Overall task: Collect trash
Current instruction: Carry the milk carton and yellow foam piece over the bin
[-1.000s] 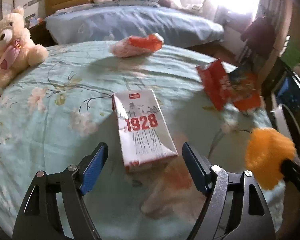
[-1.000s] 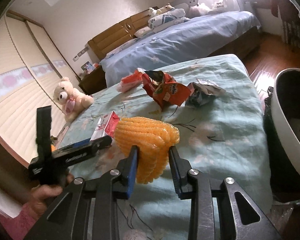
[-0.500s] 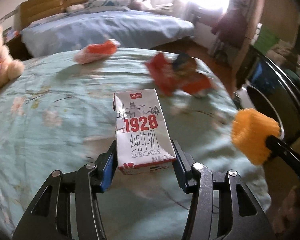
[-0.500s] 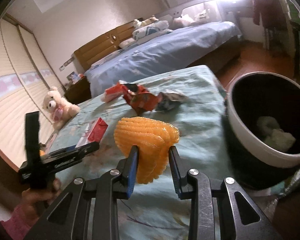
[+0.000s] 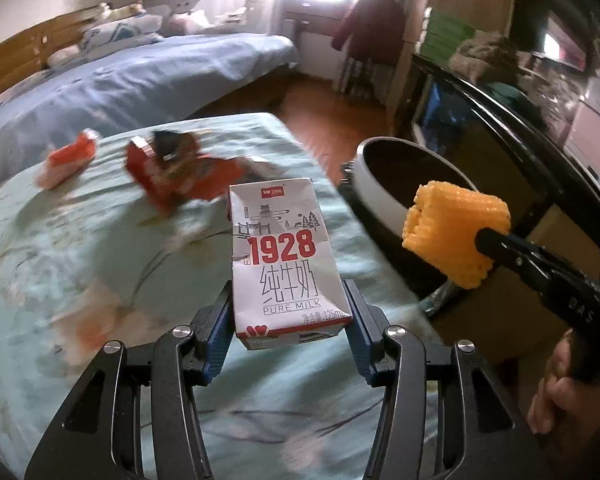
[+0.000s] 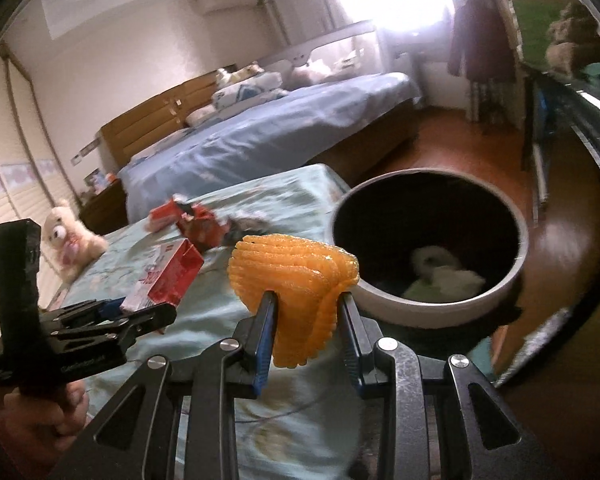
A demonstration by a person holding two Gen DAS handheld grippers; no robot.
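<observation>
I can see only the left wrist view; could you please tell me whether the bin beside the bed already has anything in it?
Observer: Yes, the bin has white crumpled pieces lying at its bottom.
Operator: Thank you. Is the orange foam net pinched from both sides?
Observer: Yes, the right gripper has a pad pressing on each side of it.
Operator: Is anything on the bed outside my frame?
Observer: A teddy bear sits near its far left edge, beyond your milk carton.
</observation>
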